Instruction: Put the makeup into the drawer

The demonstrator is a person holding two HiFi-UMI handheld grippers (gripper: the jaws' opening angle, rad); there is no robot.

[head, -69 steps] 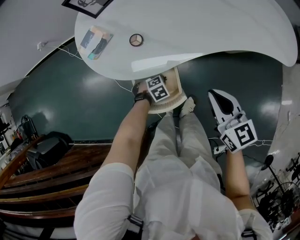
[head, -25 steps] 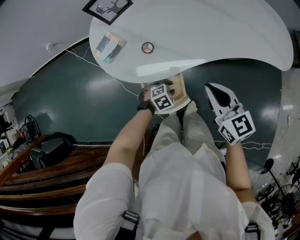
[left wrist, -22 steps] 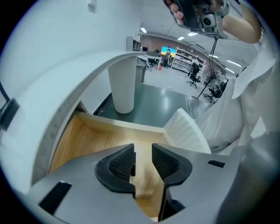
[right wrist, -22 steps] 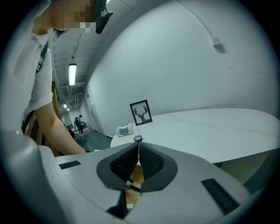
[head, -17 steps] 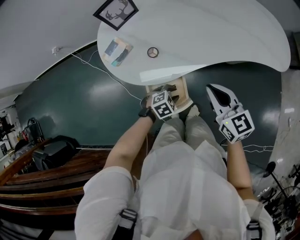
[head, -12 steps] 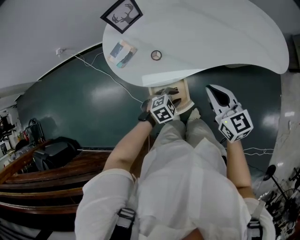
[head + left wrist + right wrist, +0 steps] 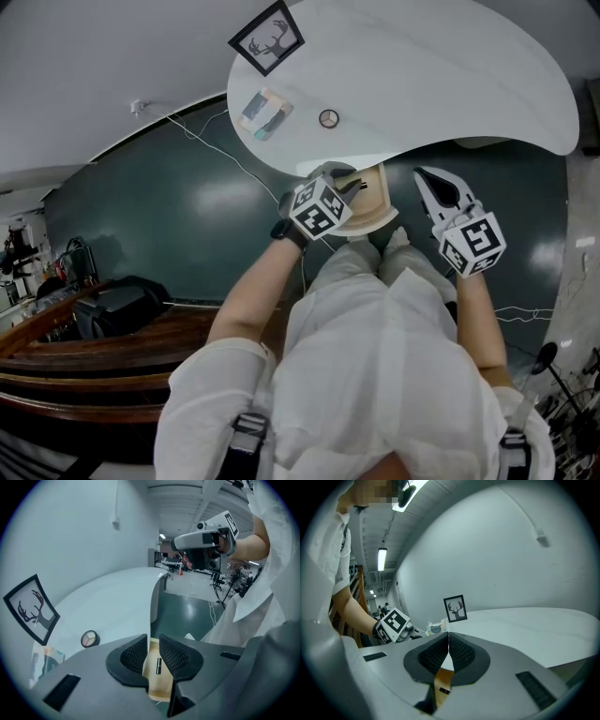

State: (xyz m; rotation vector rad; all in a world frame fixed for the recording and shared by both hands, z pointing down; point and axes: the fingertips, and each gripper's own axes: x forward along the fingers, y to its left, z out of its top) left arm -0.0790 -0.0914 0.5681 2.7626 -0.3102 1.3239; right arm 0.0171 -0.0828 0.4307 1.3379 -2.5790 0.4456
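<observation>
- The left gripper (image 7: 153,637) is up out of the drawer (image 7: 161,686) now. A few seconds ago, in the head view, it was reaching down into it; here it hangs above the drawer's front, level with the edge of the white table (image 7: 422,84).
- Its jaws have just been closing and stand released, a narrow gap between the pads with nothing in it.
- Straight below that gap, a small dark stick (image 7: 159,666) lies loose on the drawer's wooden floor, touching neither jaw. I take it for a piece of makeup, so that one item looks delivered.
- The right gripper (image 7: 448,633) is clenched tip to tip and holds nothing. It hovers off to the right of the left one, over the drawer's right side, in much the same place as before.
- The drawer stands pulled out beneath both grippers.
- Up on the table, ahead and to the left of the left gripper, sit a round compact (image 7: 89,639) and, further left, a flat packet (image 7: 262,112). If they count as makeup, the job is only partly done, and the compact is the nearer reach.
- Writing: I can read none. The packet's print is too small, and the framed picture (image 7: 268,37) beyond it shows only a deer's head, with no lettering.
- The gripper cubes carry only black-and-white square markers, no words.
</observation>
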